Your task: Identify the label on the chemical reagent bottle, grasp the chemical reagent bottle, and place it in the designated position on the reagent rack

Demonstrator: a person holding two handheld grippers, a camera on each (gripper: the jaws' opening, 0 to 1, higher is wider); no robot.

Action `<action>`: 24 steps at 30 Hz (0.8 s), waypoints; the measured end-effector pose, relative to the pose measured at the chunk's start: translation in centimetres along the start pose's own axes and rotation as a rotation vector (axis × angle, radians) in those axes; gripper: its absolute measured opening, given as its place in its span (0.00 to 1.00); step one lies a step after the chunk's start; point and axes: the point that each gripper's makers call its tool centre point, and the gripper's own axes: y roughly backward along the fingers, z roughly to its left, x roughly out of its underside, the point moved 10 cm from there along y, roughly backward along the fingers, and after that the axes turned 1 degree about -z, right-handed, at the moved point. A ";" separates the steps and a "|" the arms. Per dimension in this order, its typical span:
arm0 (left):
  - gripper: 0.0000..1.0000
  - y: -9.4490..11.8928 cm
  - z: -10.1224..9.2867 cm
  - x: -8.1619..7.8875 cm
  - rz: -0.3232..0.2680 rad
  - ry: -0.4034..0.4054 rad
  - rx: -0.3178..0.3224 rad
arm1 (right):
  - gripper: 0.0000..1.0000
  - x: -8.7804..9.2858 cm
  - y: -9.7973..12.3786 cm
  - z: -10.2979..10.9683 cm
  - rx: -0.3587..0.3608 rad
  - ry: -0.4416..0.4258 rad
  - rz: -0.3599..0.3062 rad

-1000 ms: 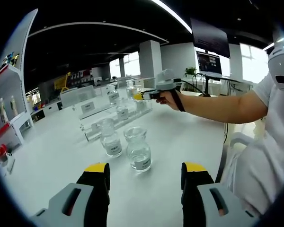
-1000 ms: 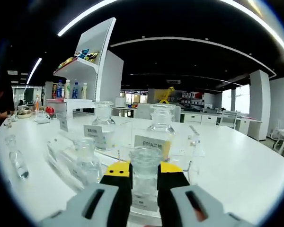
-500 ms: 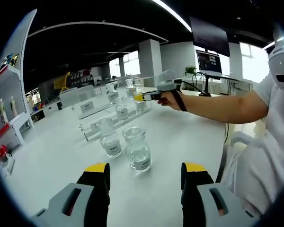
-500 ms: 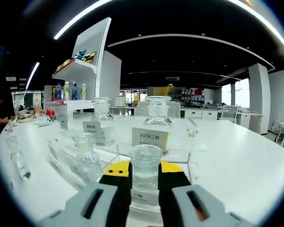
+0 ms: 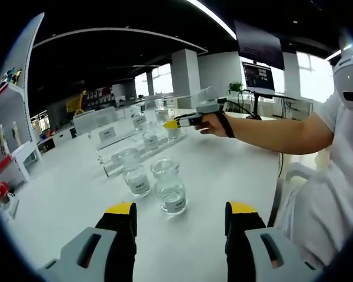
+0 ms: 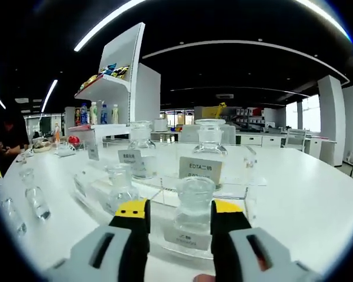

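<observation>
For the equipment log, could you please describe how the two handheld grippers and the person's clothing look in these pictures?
Both grippers have grey moulded bodies, black jaws and yellow tips. The left gripper and the right gripper show slotted openings in the grey shells. In the left gripper view, the right gripper's handle is pale grey, with a black strap around the person's hand. The person wears a white short-sleeved shirt.

- We cannot read the small labels on the two near bottles (image 5: 167,187).
- The EDTA label (image 6: 200,167) is partly hidden behind a bottle's stopper (image 6: 195,189).
</observation>
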 end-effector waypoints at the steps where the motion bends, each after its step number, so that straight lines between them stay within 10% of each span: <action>1: 0.61 0.0 0.0 0.0 0.000 0.000 0.000 | 0.41 0.0 0.0 0.0 -0.009 0.002 0.002; 24: 0.61 -0.1 0.0 -0.5 -0.029 -0.003 0.009 | 0.51 -2.4 5.3 0.5 -0.176 -0.017 -0.057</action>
